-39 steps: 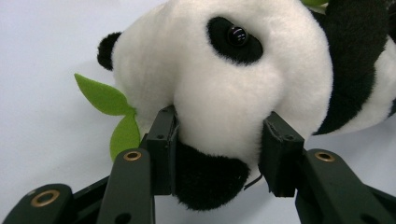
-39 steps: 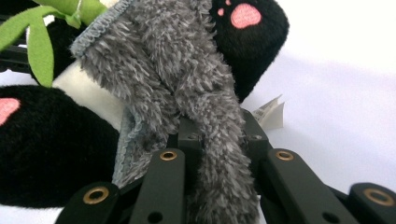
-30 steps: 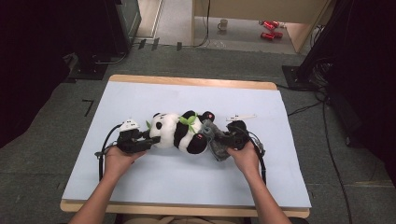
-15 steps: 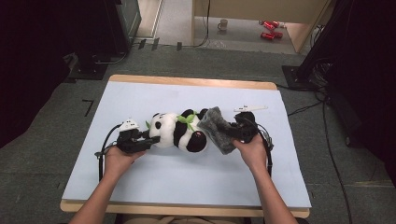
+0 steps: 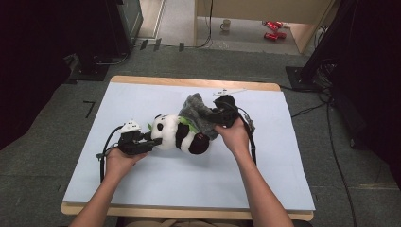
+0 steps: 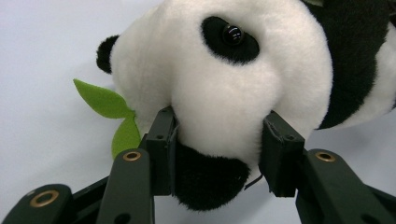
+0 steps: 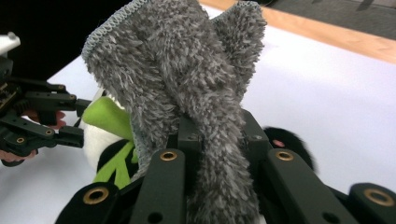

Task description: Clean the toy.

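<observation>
At the left of the table (image 5: 142,198), the left gripper (image 5: 150,142) lies low on the pale blue surface with its jaws pressed into the panda plush (image 5: 177,135). The left gripper view shows the two black jaws squeezing the toy's white muzzle from either side, the fur bulging between them. This grip looks meant as an anchor, pinning the head so the toy cannot slide or roll while the other hand works on it. A green felt leaf (image 6: 105,100) sticks out beside the head, flat against the table.

The panda lies on its side near the middle of the table, head toward the left gripper, black legs toward the person.

Further right, the right gripper (image 5: 218,116) has its jaws clamped tight on a grey shaggy cloth (image 5: 196,111). In the right gripper view (image 7: 217,140) the cloth stands up in folds from between the jaws, with the panda's green leaf and black limb just below it. Held raised over the toy's body, the cloth is probably being used to wipe or cover the panda, though which of these cannot be told.
</observation>
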`<state>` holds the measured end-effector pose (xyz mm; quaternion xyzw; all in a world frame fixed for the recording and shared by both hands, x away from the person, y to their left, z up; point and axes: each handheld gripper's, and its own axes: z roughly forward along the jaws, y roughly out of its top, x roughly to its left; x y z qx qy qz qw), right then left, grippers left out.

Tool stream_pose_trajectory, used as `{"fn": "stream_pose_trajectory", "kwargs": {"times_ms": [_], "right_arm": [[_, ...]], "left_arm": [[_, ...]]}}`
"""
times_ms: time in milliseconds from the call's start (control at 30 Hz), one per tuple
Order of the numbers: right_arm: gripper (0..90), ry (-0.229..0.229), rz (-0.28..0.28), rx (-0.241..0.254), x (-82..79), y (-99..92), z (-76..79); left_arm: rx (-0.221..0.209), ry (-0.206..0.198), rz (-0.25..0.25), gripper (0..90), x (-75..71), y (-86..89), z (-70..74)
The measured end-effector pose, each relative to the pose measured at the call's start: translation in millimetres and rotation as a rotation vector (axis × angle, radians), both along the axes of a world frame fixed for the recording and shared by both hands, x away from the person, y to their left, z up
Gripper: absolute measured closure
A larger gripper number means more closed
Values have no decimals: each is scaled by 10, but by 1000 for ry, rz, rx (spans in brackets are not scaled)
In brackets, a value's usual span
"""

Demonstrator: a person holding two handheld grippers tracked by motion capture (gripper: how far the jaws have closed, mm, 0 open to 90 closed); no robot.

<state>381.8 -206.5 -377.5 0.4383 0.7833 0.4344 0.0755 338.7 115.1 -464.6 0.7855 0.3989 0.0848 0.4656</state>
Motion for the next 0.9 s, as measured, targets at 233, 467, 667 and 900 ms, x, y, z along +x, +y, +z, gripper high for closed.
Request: {"fn": "stream_pose_trajectory", "kwargs": {"times_ms": [233, 467, 667, 900], "right_arm": [[761, 60, 6, -30, 25, 92, -227], [761, 70, -8, -14, -54, -25, -339], [764, 73, -11, -16, -112, -103, -394], [764, 76, -15, 2, -194, -228, -468]], "left_arm": [[7, -1, 0, 541, -2, -9, -5], [9, -2, 2, 542, -7, -21, -7], [3, 0, 1, 542, -3, -18, -13], [5, 0, -2, 543, 0, -16, -17]]}}
